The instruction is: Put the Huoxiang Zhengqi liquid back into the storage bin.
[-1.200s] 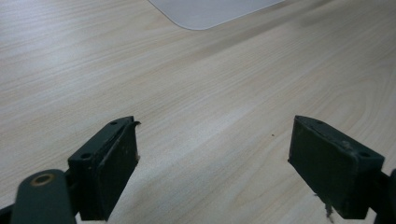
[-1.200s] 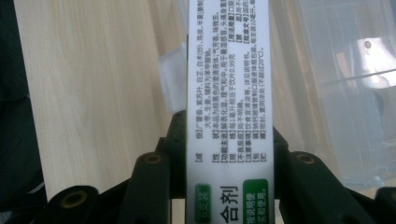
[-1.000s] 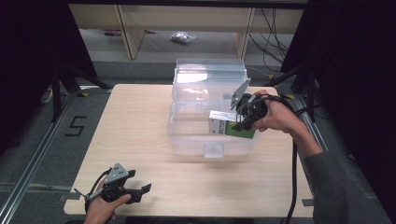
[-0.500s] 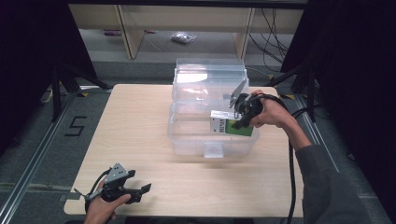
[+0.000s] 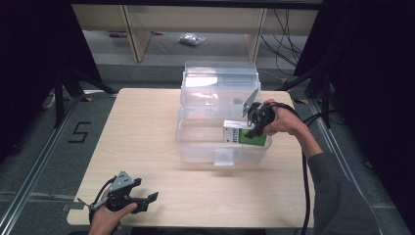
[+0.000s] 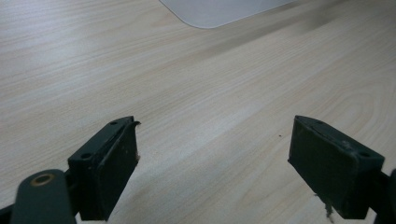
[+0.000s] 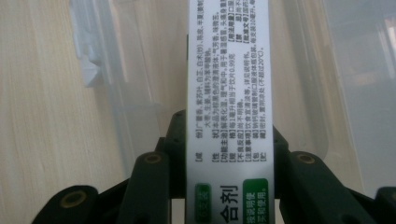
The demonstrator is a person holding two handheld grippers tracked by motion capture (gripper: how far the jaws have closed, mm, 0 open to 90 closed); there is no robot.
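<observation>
Starting on the left: the left gripper (image 5: 128,198) is parked low at the near-left corner of the wooden table (image 5: 142,132), jaws spread wide with nothing between them. In the left gripper view it's just bare wood grain ahead and a corner of the clear plastic bin (image 6: 219,9) at the top. So it's idle and well apart from the action; I'd leave it there unless the bin starts sliding.

Middle of the table is the clear plastic bin (image 5: 195,142) with its lid (image 5: 219,81) flipped up at the back, so the opening is free.

On the right, the right gripper (image 5: 255,123) is clamped on a green and white box (image 5: 244,134), which sits inside the bin at its right end, near the right wall. From above I can't tell if the box is touching the bin floor yet or hanging just over it. In the right gripper view the box (image 7: 228,93) runs straight up between the jaws, narrow printed side facing the camera, pads squeezing both flat faces.

My take for doing this step well: keep the box level, ease it down until it's seated flat, then let go slowly so it doesn't tip. Watch that right wall, since a jaw opening outward could bump it and nudge the whole bin
</observation>
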